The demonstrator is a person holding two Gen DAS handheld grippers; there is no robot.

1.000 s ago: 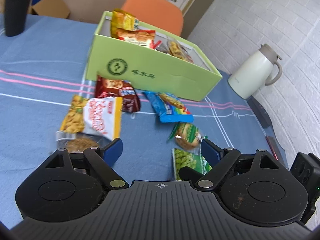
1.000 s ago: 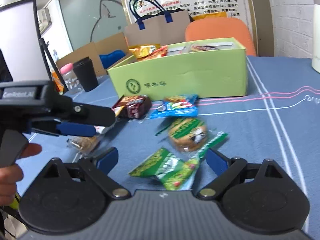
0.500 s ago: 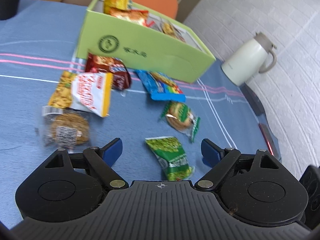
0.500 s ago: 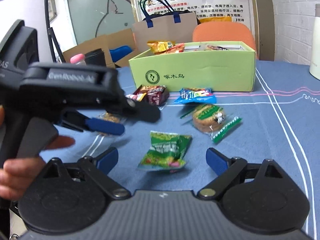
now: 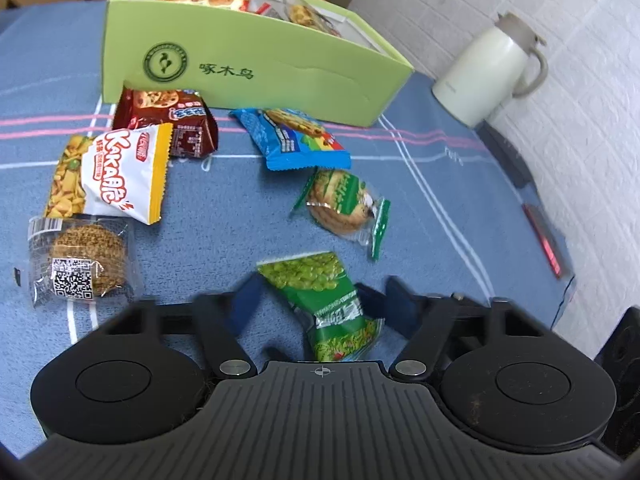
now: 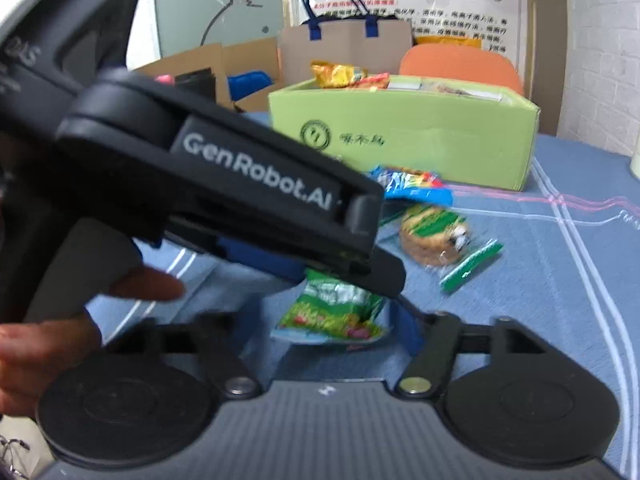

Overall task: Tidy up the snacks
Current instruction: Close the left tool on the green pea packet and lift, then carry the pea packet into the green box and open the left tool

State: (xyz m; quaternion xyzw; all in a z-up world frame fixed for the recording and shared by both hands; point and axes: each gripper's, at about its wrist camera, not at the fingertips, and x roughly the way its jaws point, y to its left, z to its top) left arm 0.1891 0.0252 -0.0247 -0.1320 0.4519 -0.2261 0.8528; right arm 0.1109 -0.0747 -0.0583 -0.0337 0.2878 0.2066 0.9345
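Note:
A green pea snack packet [image 5: 324,300] lies on the blue tablecloth between the blue pads of my left gripper [image 5: 320,300], whose jaws are narrowing around it with gaps still showing. The same packet [image 6: 332,312] lies between the pads of my right gripper [image 6: 324,320], which is also partly closed, blurred, and not touching it. The left gripper body [image 6: 224,184] crosses the right wrist view just above the packet. A green box [image 5: 256,60] holding several snacks stands at the back.
Loose on the cloth are a green-wrapped cookie [image 5: 344,204], a blue packet [image 5: 292,140], a brown cookie packet [image 5: 168,120], a white-and-yellow packet [image 5: 108,172] and a clear-wrapped cracker [image 5: 80,260]. A white jug [image 5: 488,72] stands at the right by the wall.
Both grippers have moved in over the green pea packet and their jaws have narrowed. The left gripper has swung across the right wrist view.

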